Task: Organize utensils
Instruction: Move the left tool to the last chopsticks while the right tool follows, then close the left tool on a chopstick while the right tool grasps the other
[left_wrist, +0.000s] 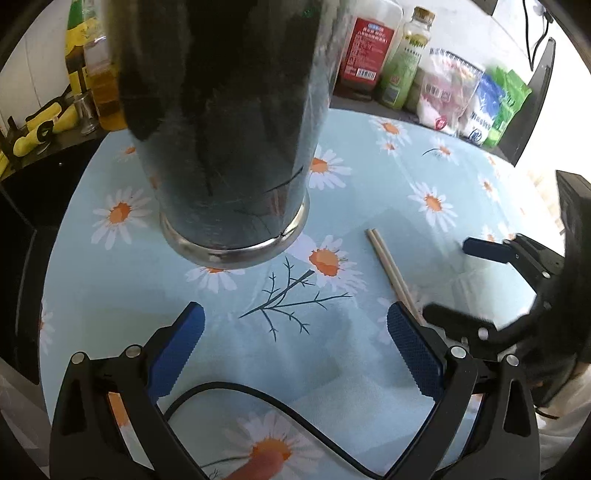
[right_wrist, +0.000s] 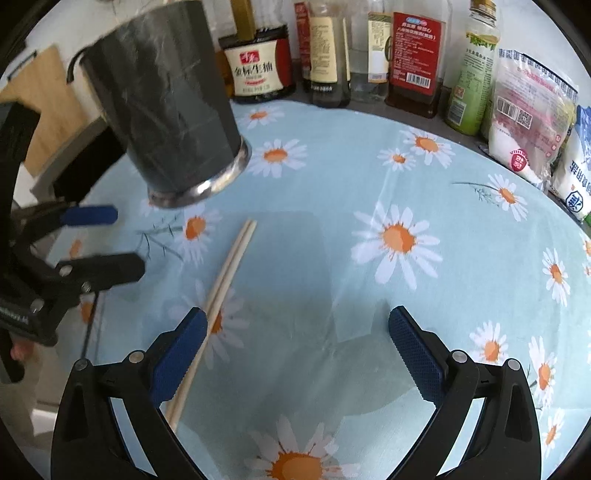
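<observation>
Two wrist views, close over tablecloth (left_wrist: 369, 177) — sharing chopsticks (right_wrist: 221, 288)

The dark cup's (left_wrist: 225, 122) top is cut off; its inside stays unseen.

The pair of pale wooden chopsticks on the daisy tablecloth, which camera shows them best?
The right wrist view: the pair of pale wooden chopsticks runs nearly full length, passing behind one blue pad near its lower end. The left wrist view shows only the upper stretch; the rest disappears behind the tongs.
</observation>
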